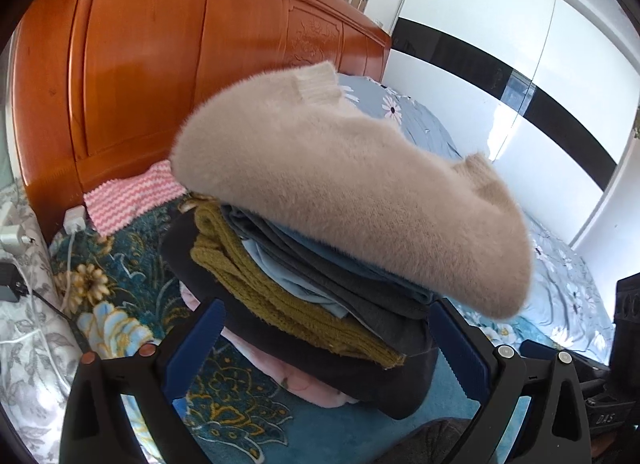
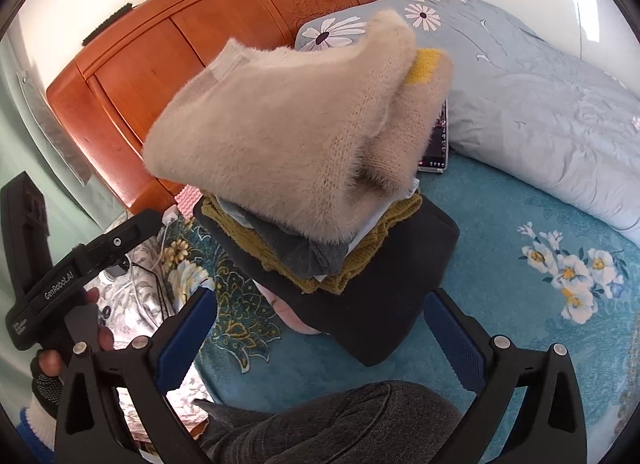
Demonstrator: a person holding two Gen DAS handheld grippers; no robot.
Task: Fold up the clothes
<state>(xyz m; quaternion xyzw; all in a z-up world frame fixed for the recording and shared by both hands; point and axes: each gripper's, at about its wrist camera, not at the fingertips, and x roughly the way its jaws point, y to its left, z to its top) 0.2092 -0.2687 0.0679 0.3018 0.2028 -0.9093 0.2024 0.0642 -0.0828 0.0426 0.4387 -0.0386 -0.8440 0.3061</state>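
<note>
Beige and fuzzy, a folded sweater [image 1: 352,188] crowns a stack of folded clothes [image 1: 304,304] on the teal floral bedspread [image 2: 520,324], near the carved wooden headboard [image 1: 160,44]. Beneath it lie a grey garment, pale blue cloth, a mustard cable-knit [image 1: 288,304] and a broad black piece at the base, so this item's folding looks finished, though the top layer sits askew and overhangs. Both the left gripper [image 1: 328,348] and right gripper [image 2: 320,336] stand released, jaws spread wide and empty just short of the pile.
</note>
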